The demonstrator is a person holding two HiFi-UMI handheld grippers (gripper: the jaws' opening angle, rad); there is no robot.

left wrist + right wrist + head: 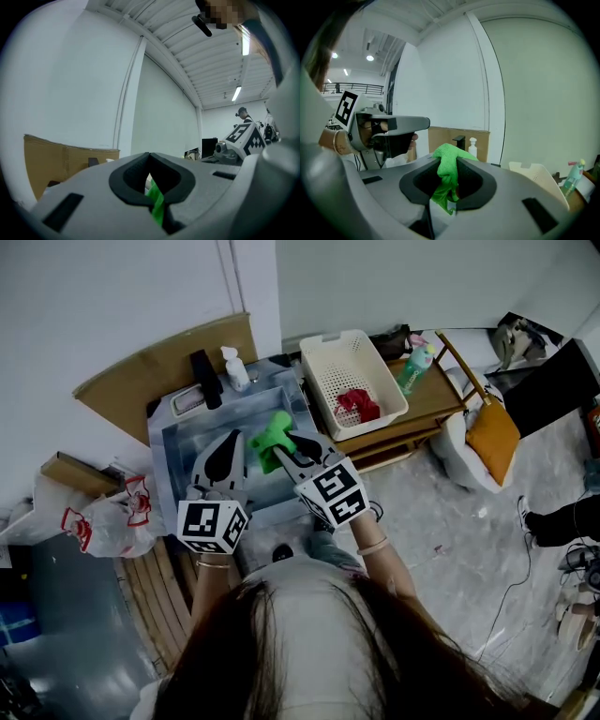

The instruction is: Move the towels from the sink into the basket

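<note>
A bright green towel (272, 435) hangs above the steel sink (192, 442), pinched in my right gripper (283, 442). In the right gripper view the towel (446, 173) bunches between the shut pads of that gripper (449, 161). My left gripper (236, 437) is just left of the towel, over the sink. In the left gripper view this gripper's (149, 154) tips meet, and a strip of the green towel (157, 206) shows through the slit below them. The white basket (323, 357) stands right of the sink with a red towel (357, 405) in it.
A black faucet (205, 379) and a white soap bottle (234, 367) stand at the sink's back. The basket rests on a wooden table (441, 395) beside a green spray bottle (415, 369). Cardboard (159, 367) leans on the wall. An orange cushion (492, 437) lies to the right.
</note>
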